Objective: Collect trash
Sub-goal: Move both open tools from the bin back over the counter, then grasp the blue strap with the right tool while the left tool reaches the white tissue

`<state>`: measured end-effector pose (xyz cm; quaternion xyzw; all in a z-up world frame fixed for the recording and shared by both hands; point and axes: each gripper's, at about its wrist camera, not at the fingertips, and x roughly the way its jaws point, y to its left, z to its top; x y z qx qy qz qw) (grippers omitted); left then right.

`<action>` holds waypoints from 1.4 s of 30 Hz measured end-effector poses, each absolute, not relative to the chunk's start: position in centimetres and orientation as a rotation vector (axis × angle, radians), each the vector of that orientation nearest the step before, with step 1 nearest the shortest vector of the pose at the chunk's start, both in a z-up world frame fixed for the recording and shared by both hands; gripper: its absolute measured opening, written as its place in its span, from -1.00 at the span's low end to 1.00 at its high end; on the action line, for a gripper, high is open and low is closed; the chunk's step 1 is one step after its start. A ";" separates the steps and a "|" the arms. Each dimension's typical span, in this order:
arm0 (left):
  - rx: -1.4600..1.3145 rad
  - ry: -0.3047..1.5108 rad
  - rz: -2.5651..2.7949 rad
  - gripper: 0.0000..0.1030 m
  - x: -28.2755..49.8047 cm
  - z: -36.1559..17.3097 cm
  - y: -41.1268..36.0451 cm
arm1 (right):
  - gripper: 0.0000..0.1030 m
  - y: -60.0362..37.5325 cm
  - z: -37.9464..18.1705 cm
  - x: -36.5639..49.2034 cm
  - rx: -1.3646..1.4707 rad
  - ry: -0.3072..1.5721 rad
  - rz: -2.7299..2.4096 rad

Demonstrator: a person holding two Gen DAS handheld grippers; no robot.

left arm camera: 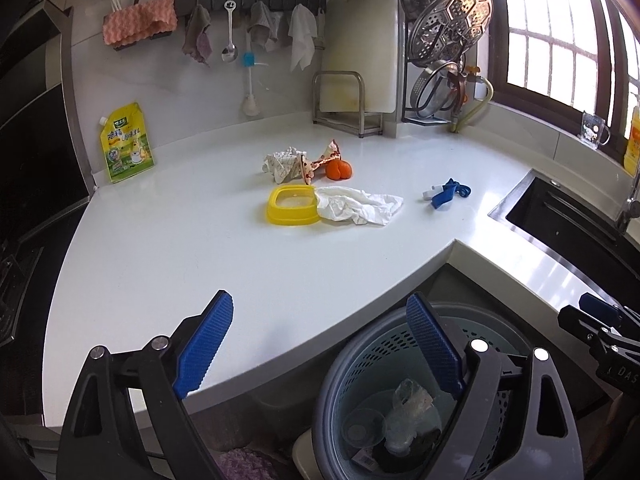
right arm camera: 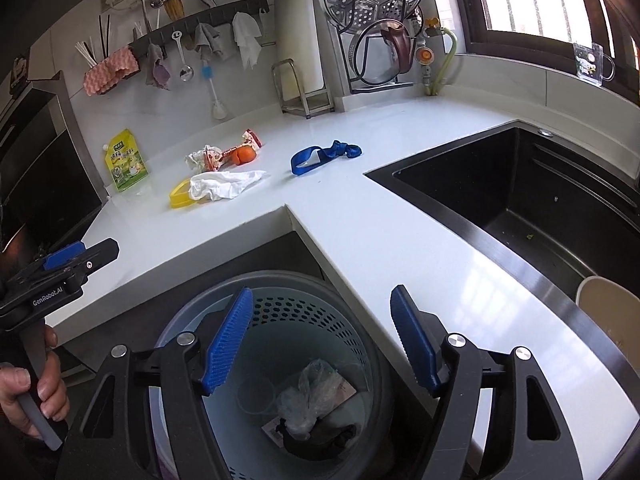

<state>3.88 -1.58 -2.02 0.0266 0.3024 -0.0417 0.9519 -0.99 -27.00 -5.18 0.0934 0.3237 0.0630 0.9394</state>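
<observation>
Both grippers, left and right, have jaws wide open and empty above the bin. Trash lies far across the bench, with free room between.

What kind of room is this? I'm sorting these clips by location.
A home kitchen, most likely: a white countertop with a sunken black sink, a wall rail hung with cloths and a spoon, and steamer racks by the window.
</observation>
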 end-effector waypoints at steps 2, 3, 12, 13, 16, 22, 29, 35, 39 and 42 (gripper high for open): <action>0.047 0.612 -0.077 0.69 4.5 -1.9 -1.2 | 0.33 -26.9 -4.6 0.1 0.199 0.653 0.149; 0.044 0.611 -0.070 0.69 4.9 -1.8 -1.1 | 0.33 -26.7 -4.4 0.7 0.200 0.650 0.158; 0.032 0.570 -0.043 0.80 8.1 -0.6 -0.4 | 0.33 -24.9 -2.2 6.0 0.160 0.629 0.178; 0.033 0.566 -0.042 0.81 8.5 -0.5 -0.5 | 0.33 -24.8 -2.0 6.5 0.156 0.626 0.177; 0.036 0.568 -0.045 0.82 9.7 -0.3 -0.8 | 0.34 -24.8 -1.6 8.3 0.149 0.635 0.167; 0.024 0.571 -0.034 0.86 11.8 -0.1 -1.2 | 0.34 -24.9 -1.1 11.6 0.109 0.667 0.164; 0.009 0.616 -0.007 0.87 13.8 -0.8 -1.5 | 0.34 -26.0 -1.1 15.4 0.112 0.728 0.166; -0.012 0.657 0.003 0.87 15.4 -1.4 -1.4 | 0.35 -26.2 -1.6 18.2 0.045 0.765 0.163; -0.021 0.683 0.011 0.87 16.4 -1.9 -1.6 | 0.36 -26.6 -2.4 20.3 0.062 0.799 0.177; -0.022 0.701 0.013 0.87 16.9 -2.4 -1.9 | 0.36 -26.7 -2.9 21.6 0.065 0.814 0.179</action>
